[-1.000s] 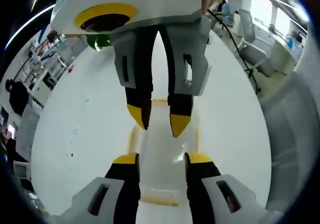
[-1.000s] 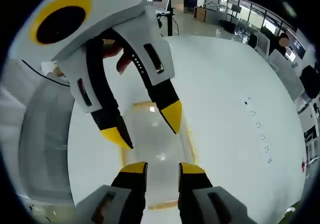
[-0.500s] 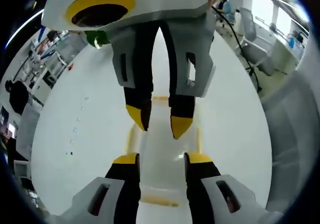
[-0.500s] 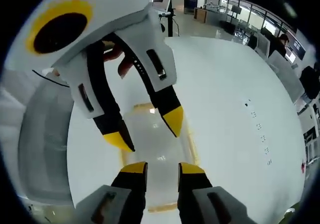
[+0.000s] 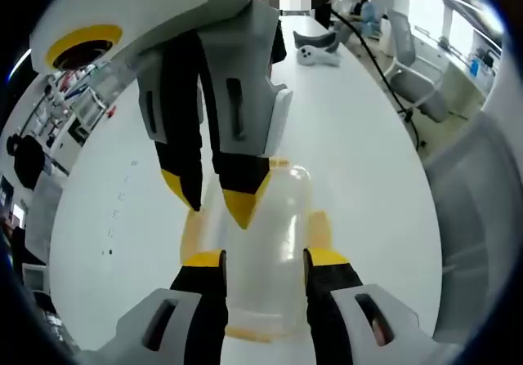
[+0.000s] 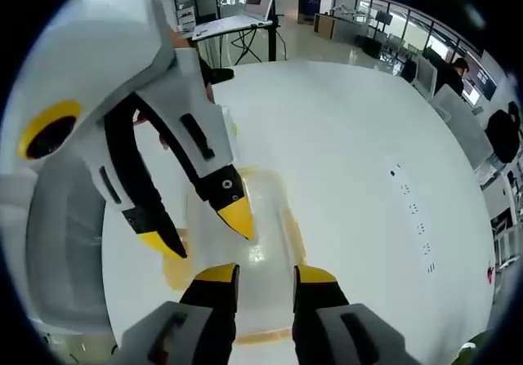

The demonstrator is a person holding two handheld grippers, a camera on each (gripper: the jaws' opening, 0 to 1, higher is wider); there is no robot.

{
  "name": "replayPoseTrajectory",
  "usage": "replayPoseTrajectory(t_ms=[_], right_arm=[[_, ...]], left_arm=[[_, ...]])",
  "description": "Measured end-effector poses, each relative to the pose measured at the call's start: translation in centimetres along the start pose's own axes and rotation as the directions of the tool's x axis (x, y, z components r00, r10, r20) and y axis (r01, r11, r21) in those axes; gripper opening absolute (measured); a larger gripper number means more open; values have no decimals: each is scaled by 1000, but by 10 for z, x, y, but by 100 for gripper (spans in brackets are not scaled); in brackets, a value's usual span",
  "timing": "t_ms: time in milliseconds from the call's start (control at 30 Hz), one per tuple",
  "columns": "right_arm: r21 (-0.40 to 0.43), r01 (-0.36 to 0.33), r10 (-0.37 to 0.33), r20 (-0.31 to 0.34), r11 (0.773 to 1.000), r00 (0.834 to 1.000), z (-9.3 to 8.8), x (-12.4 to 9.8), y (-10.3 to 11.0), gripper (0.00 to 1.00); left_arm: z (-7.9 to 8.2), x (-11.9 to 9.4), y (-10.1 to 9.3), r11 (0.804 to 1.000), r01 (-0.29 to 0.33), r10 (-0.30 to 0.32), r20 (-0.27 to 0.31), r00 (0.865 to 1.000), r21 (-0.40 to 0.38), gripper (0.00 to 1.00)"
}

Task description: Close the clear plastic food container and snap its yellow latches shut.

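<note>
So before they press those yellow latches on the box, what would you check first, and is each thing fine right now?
1. Clear container resting flat on the white table: ok.
2. Lid fully seated: cannot tell, too clear and glary.
3. Yellow latches snapped down: cannot tell.
4. Left gripper open, fingers over the container: ok.
5. Right gripper open above the container: ok.
6. Grippers apart from each other: ok.

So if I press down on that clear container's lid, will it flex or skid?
The clear container looks thin-walled and empty, so probably light; its lid may flex under the jaws. On the smooth white table it could skid sideways. The yellow latches look stiffer, likely snapping rather than bending.
</note>
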State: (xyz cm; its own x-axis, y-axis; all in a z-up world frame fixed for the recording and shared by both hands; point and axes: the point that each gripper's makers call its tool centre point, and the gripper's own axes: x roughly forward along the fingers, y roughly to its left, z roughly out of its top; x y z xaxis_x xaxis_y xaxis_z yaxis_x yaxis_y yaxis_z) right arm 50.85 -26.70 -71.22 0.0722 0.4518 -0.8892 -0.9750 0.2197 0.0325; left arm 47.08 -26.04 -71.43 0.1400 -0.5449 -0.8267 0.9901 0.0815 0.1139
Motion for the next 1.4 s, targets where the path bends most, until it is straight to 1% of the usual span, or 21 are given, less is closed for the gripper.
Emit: replayPoseTrajectory(t_ms=[67,167,333,433,533,600,633,767,800,833,867,933,1000,1133,1233,1267,1300,1333,1367,1400], right_arm=[[-14,2,-2,-6,1000,1000,1,1,-1,25],[-17,-3,3,-8,1000,1000,3,3,-3,26],[-5,-13,13,-10,1000,1000,9,6,-6,29],[-9,-21,21,-30,1000,999,7,8,-6,29],[-11,-21,20,-32,1000,999,7,8,-9,29],[-13,-30,30,-39,999,999,7,8,-9,29],[-12,-34,33,-41,999,999,7,9,-9,29],[-6,-50,50,-42,999,998,9,11,-8,30],[-7,-55,54,-43,998,998,9,12,-8,31],[-5,-62,62,-45,998,997,9,13,-7,32],[6,-73,73,-41,997,996,10,14,-8,33],[22,-84,85,-37,996,996,10,15,-10,34],[16,-93,93,-41,996,995,8,16,-10,35],[1,-118,118,-73,993,990,3,19,-10,36],[2,-127,127,-74,992,989,3,20,-13,37],[3,-130,130,-74,991,989,4,21,-13,37],[2,-139,139,-69,990,988,4,22,-12,37],[2,-145,145,-71,989,987,3,24,-12,37],[-5,-161,160,-95,987,983,-2,26,-10,37],[13,-180,181,-70,983,981,3,26,-9,37]], left_arm=[[1,0,-2,1000,1,-1,6,1000,-3,38],[2,0,-10,1000,23,-23,10,1000,-9,41],[2,3,-18,999,28,-28,-6,1000,41,44],[1,4,-19,998,20,-19,-17,1000,58,44],[1,5,-22,998,21,-20,-16,1000,62,45],[-4,6,-18,995,-7,12,-48,999,100,44],[-5,7,-19,994,-12,18,-53,998,112,44],[-7,9,-20,995,-29,34,-54,998,100,44],[-10,10,-17,993,-49,57,-70,996,111,44],[-11,10,-16,991,-57,66,-78,995,121,44],[-10,9,-15,989,-72,82,-75,994,126,42],[-9,9,-13,989,-80,88,-66,994,122,41],[-8,10,-13,990,-83,90,-59,994,113,43],[-11,12,-11,988,-96,105,-66,992,119,42],[-12,14,-10,989,-105,112,-61,992,100,43],[-14,15,-9,990,-108,115,-69,991,92,44],[-12,15,-9,988,-112,118,-57,991,102,44],[-12,15,-9,988,-112,119,-59,991,102,44],[-12,16,-9,988,-114,121,-58,991,106,45],[-13,16,-9,988,-115,121,-60,991,107,45]])
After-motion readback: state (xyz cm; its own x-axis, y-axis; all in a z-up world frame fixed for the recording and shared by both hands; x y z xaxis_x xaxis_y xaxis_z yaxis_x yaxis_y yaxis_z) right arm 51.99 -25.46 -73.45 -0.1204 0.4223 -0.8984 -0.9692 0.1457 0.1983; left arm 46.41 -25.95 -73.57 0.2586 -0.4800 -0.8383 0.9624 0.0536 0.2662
